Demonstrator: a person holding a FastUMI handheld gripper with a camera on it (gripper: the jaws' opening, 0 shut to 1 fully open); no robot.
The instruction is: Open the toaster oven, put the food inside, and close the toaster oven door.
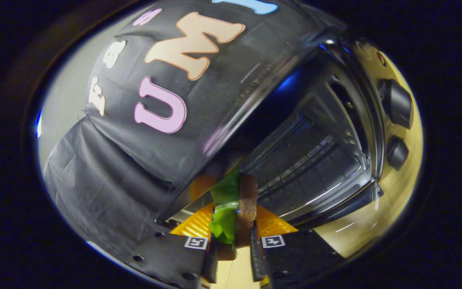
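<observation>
Black cloth [106, 188] hangs creased behind everything, with a strip of pale wall [60, 100] showing past its far edge, and a yellowish worktop [359, 230] runs under the scene. The whole view is tipped hard over, so the toaster oven [335, 132] looks to lean across the upper part of what the hand-held gripper [233, 241] faces.

The hand-held gripper is pinching the food [235, 208], a sandwich-like piece with a green leafy layer [225, 212] beside a brown slab [247, 200], held on edge. Both fingers press on it, one on the leafy side and one on the brown side, and the piece stands up between them and reaches a little ahead of the fingertips.

Just beyond the food the toaster oven stands open. Its glass door [215, 116] is swung wide, and the booth's cloth reflects or shows through the pane. Past the door the dark inside is plain to see, with a wire rack [295, 164] crossing it. The food sits right at the mouth of the oven, near the front edge of the rack; I cannot tell whether it touches the rack.

Off to the right of the fingers, the oven's pale front panel carries two dark knobs [395, 102], one above the other, with a small red light [381, 58] farther up.
</observation>
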